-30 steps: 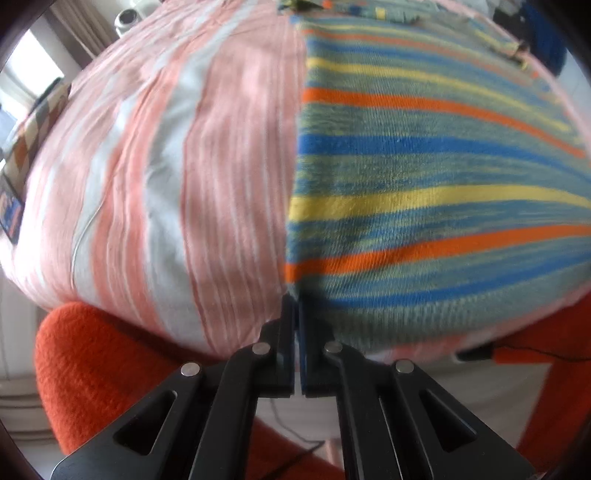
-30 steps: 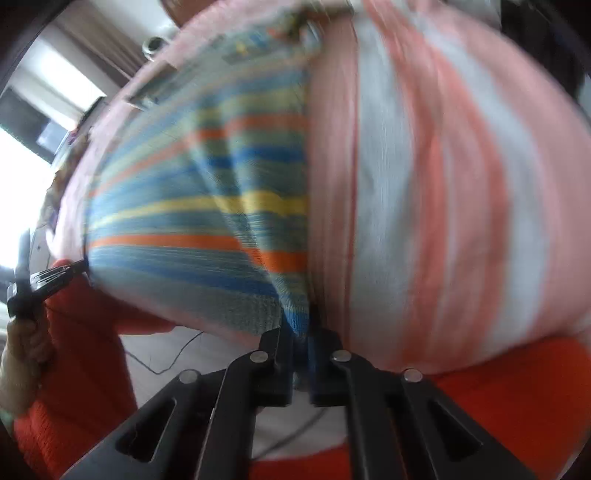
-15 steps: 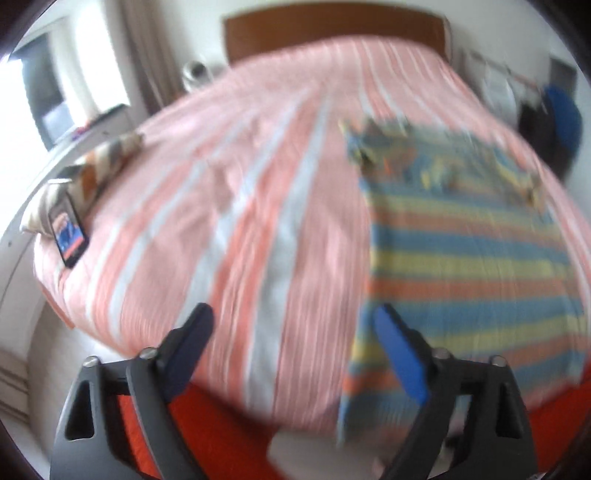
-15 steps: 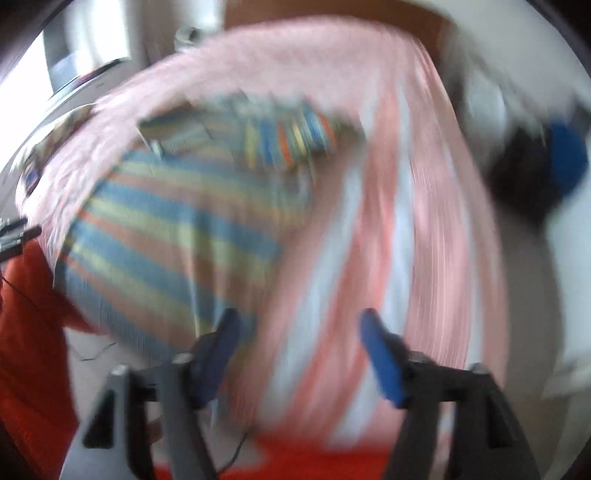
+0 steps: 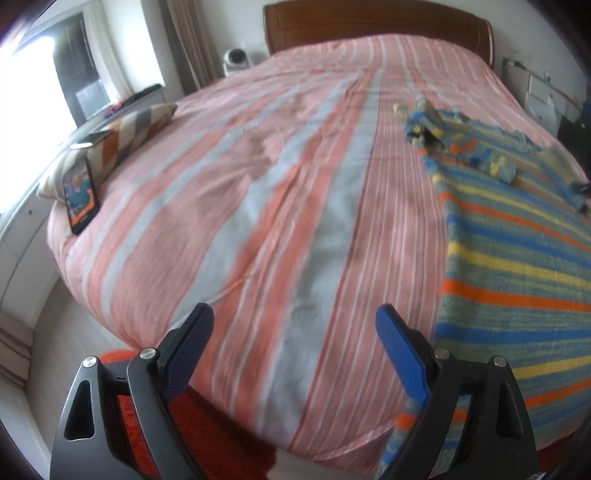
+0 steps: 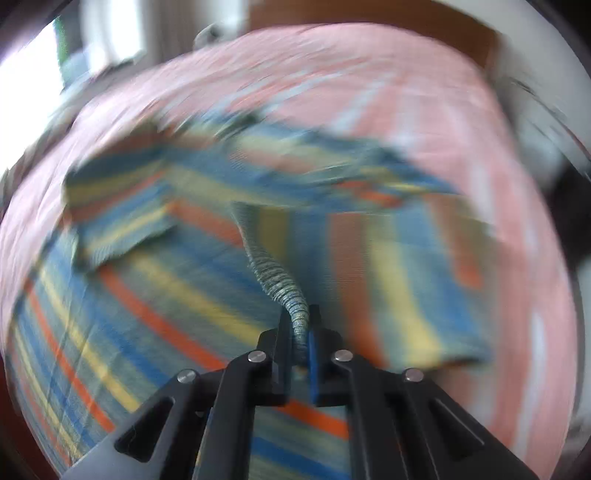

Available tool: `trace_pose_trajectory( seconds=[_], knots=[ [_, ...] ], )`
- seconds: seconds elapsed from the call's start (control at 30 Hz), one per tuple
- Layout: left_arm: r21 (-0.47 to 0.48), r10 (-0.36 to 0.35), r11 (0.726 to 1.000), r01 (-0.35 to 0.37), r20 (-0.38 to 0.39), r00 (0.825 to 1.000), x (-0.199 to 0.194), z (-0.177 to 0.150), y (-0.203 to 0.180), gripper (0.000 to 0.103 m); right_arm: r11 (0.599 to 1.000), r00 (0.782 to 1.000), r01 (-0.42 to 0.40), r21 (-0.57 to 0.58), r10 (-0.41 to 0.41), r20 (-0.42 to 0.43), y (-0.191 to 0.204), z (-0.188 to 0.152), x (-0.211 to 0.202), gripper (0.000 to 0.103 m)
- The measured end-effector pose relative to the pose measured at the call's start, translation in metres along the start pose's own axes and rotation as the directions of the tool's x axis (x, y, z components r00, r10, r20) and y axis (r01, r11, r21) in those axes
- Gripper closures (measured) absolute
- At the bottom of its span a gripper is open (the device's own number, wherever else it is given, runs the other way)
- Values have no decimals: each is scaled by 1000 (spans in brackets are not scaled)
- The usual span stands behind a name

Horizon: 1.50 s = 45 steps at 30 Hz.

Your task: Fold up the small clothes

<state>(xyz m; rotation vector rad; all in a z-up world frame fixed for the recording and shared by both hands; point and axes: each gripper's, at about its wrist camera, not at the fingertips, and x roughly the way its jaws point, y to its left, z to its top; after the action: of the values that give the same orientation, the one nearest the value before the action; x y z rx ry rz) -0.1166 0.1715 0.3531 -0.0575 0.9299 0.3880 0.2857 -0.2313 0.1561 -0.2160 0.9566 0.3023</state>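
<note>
A striped knit sweater (image 5: 517, 258) in blue, yellow, orange and green lies flat on the right side of the bed, its hem hanging over the near edge. My left gripper (image 5: 295, 339) is open and empty, above the bedspread to the left of the sweater. In the blurred right wrist view my right gripper (image 6: 300, 332) is shut on a bunched ribbed edge of the sweater (image 6: 280, 280), lifted above the sweater body (image 6: 166, 295). One sleeve (image 6: 122, 221) lies folded across the body at the left.
The bed has a pink, coral and grey striped bedspread (image 5: 258, 203) and a brown headboard (image 5: 369, 26). A patterned pillow (image 5: 122, 136) and a phone (image 5: 79, 199) lie at the left edge. Red-orange fabric (image 5: 125, 406) shows below the near edge.
Both grippers let go of the sweater's hem corners and pulled back. The left stays open and has risen. The right has moved over the sweater and shut on a ribbed edge.
</note>
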Motion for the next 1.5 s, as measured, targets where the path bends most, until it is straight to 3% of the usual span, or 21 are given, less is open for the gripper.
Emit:
trace_pose_trajectory(
  seconds=[0.07, 0.1, 0.13, 0.17, 0.23, 0.33, 0.47, 0.7, 0.93, 0.97, 1.03, 1.07, 1.17, 1.23, 1.3, 1.37, 1.43, 1.5],
  knots=[
    [-1, -16, 1000, 16, -3, 1000, 12, -40, -4, 13, 994, 997, 43, 98, -49, 56, -44, -8, -29, 97],
    [0, -19, 1000, 19, 0, 1000, -3, -40, 3, 13, 985, 993, 74, 155, -87, 81, -72, -14, -46, 97],
    [1, -23, 1000, 23, 3, 1000, 3, -39, 22, 13, 969, 985, 113, 222, -138, 101, -104, -23, -64, 97],
    [7, -26, 1000, 25, 8, 1000, -6, -60, 37, 13, 943, 974, 161, 291, -199, 106, -137, -35, -81, 97],
    [22, -20, 1000, 19, 11, 1000, -27, -78, 36, 13, 889, 960, 214, 404, -268, 80, -187, -59, -100, 97],
    [30, -19, 999, 19, -4, 1000, 30, -59, 4, 13, 817, 956, 242, 523, -292, 13, -237, -102, -109, 97],
    [42, -7, 999, 7, -5, 1000, 34, -62, -10, 13, 763, 978, 174, 623, -207, -19, -251, -137, -90, 97],
    [7, -7, 1000, 7, -32, 999, 43, -60, -17, 12, 690, 983, 126, 713, -182, 2, -270, -174, -83, 98],
    [21, -1, 1000, 2, -25, 1000, 63, -56, -38, 13, 675, 987, 117, 729, -163, -8, -282, -182, -87, 96],
    [18, -3, 1000, 3, -26, 1000, 67, -55, -41, 13, 673, 985, 134, 728, -172, -22, -281, -183, -89, 93],
    [12, -4, 1000, 4, -26, 1000, 79, -53, -47, 13, 665, 979, 169, 727, -198, -48, -280, -189, -105, 66],
    [9, -3, 1000, 3, -24, 1000, 86, -52, -51, 13, 666, 973, 196, 720, -225, -56, -277, -190, -112, 61],
    [8, 0, 1000, 0, -17, 1000, 98, -51, -59, 13, 725, 967, 216, 654, -253, -38, -252, -187, -139, 60],
    [6, -11, 1000, 11, -16, 1000, 103, -51, -63, 13, 794, 986, 130, 594, -166, 6, -215, -185, -154, 60],
    [7, -12, 1000, 12, -14, 1000, 111, -52, -69, 12, 848, 998, -14, 530, -18, 55, -170, -186, -163, 60],
    [15, -8, 1000, 8, -12, 1000, 116, -52, -74, 12, 881, 986, -168, 442, 144, 87, -113, -189, -170, 60],
    [21, -7, 1000, 7, -12, 1000, 122, -52, -79, 12, 889, 953, -303, 343, 284, 104, -55, -193, -173, 60],
    [23, -6, 1000, 6, -13, 1000, 126, -52, -81, 12, 889, 929, -369, 271, 357, 97, -13, -198, -166, 63]
  ],
)
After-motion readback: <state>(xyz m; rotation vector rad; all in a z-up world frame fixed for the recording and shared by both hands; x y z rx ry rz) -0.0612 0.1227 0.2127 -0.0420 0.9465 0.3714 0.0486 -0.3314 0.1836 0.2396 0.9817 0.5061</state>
